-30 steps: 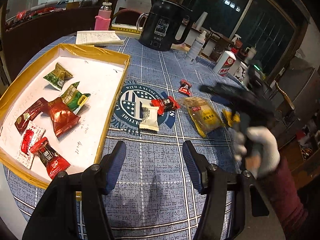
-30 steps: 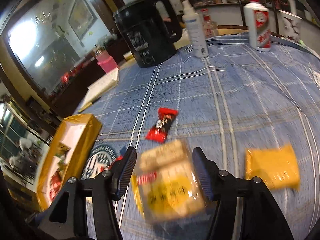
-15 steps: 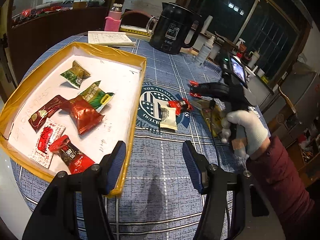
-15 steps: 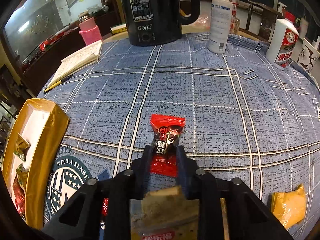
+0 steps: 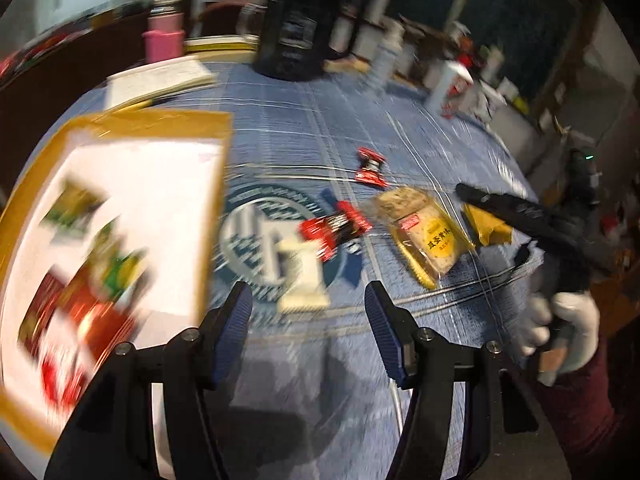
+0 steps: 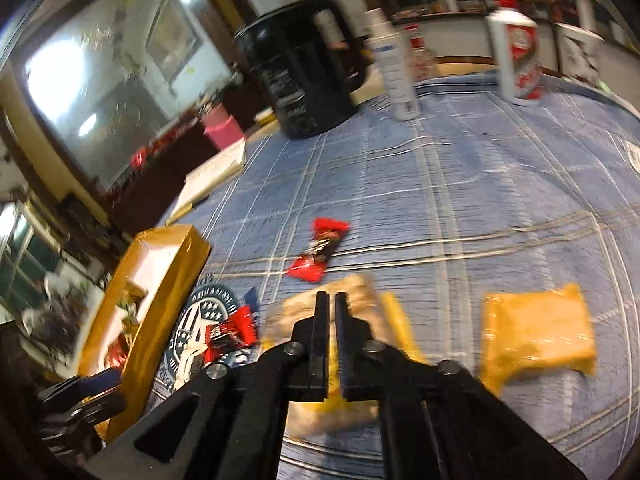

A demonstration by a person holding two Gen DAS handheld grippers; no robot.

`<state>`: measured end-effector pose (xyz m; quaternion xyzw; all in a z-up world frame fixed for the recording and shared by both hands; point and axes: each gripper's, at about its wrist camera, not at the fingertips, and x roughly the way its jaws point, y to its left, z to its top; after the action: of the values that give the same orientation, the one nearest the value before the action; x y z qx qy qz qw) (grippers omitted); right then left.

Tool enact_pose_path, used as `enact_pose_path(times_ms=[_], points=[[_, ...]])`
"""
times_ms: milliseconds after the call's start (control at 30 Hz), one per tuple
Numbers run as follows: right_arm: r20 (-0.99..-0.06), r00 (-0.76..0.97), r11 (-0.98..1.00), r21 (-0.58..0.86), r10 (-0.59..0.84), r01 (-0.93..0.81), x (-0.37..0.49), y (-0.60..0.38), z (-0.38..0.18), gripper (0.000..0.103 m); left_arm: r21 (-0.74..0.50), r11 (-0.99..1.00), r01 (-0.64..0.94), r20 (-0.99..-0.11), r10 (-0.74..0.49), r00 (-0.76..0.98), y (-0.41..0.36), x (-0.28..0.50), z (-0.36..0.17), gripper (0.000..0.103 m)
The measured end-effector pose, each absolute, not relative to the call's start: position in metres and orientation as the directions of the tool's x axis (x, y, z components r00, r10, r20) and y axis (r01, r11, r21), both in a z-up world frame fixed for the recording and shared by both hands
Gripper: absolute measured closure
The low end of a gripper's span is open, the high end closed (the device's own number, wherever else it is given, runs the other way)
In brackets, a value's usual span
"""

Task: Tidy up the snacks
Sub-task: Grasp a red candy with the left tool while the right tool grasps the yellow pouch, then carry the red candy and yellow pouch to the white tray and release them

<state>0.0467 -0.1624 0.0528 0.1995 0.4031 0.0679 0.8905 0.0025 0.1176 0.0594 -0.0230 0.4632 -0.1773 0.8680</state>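
A blue plaid tablecloth [image 5: 304, 148] fills both views, blurred, with a gold-rimmed tray [image 5: 160, 120] of snacks at the left of the frame. The left gripper [image 5: 308, 316] stands spread and empty just below a white packet [image 5: 300, 276]. The right gripper [image 6: 332, 316] is pressed together on nothing, over the clear-wrapped cake [image 6: 360, 300] at centre; a red candy [image 6: 316, 252] lies just beyond. With the jaws closed and empty, it risks shoving wrappers aside, and slick foil would slide under a hasty pinch.
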Motion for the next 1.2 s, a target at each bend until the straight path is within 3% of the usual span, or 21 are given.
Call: enact_pose_path(times_ms=[33,67,100,300,433,500,567,633,667,700,867,1200], points=[[-0.68,0.681,0.903,0.426,0.272,0.064,0.042,-0.176,0.053,0.084,-0.19,0.931,0.31,-0.802,-0.329,0.498,0.108,0.011,0.056,0.045],[-0.67,0.695,0.893,0.441,0.261,0.09,0.038,-0.19,0.053,0.066,-0.162,0.928,0.334,-0.81,-0.319,0.492,0.096,0.021,0.052,0.045],[-0.665,0.703,0.887,0.449,0.252,0.106,0.036,-0.198,0.054,0.055,-0.143,0.926,0.348,-0.812,-0.311,0.493,0.09,0.027,0.05,0.045],[-0.678,0.726,0.873,0.417,0.114,0.253,0.026,-0.253,0.046,0.044,0.017,0.897,0.441,-0.818,-0.241,0.522,0.053,0.059,0.036,0.045],[-0.731,0.678,0.88,0.374,0.084,0.294,0.031,-0.262,0.031,0.044,0.088,0.869,0.487,-0.852,-0.187,0.489,0.041,0.066,0.015,0.045],[-0.747,0.66,0.889,0.355,0.084,0.288,0.035,-0.259,0.025,0.044,0.096,0.863,0.496,-0.851,-0.188,0.491,0.038,0.066,0.014,0.04],[-0.761,0.644,0.9,0.331,0.078,0.282,0.036,-0.254,0.021,0.039,0.089,0.861,0.502,-0.858,-0.189,0.477,0.037,0.066,0.013,0.041],[-0.763,0.639,0.897,0.345,0.097,0.276,0.036,-0.253,0.017,0.035,0.054,0.867,0.496,-0.864,-0.208,0.459,0.039,0.065,0.013,0.051],[-0.76,0.642,0.897,0.347,0.098,0.274,0.035,-0.253,0.017,0.034,0.021,0.868,0.496,-0.865,-0.233,0.445,0.04,0.065,0.013,0.072],[-0.759,0.644,0.898,0.345,0.095,0.273,0.035,-0.253,0.016,0.034,0.032,0.873,0.486,-0.863,-0.221,0.455,0.04,0.065,0.014,0.083],[-0.75,0.654,0.901,0.346,0.097,0.263,0.031,-0.251,0.015,0.032,0.083,0.88,0.468,-0.849,-0.183,0.495,0.034,0.048,0.019,0.086],[-0.727,0.642,0.853,0.476,0.245,0.214,0.026,-0.251,0.015,0.031,-0.076,0.899,0.431,-0.771,-0.327,0.547,0.053,0.0,0.059,0.086]])
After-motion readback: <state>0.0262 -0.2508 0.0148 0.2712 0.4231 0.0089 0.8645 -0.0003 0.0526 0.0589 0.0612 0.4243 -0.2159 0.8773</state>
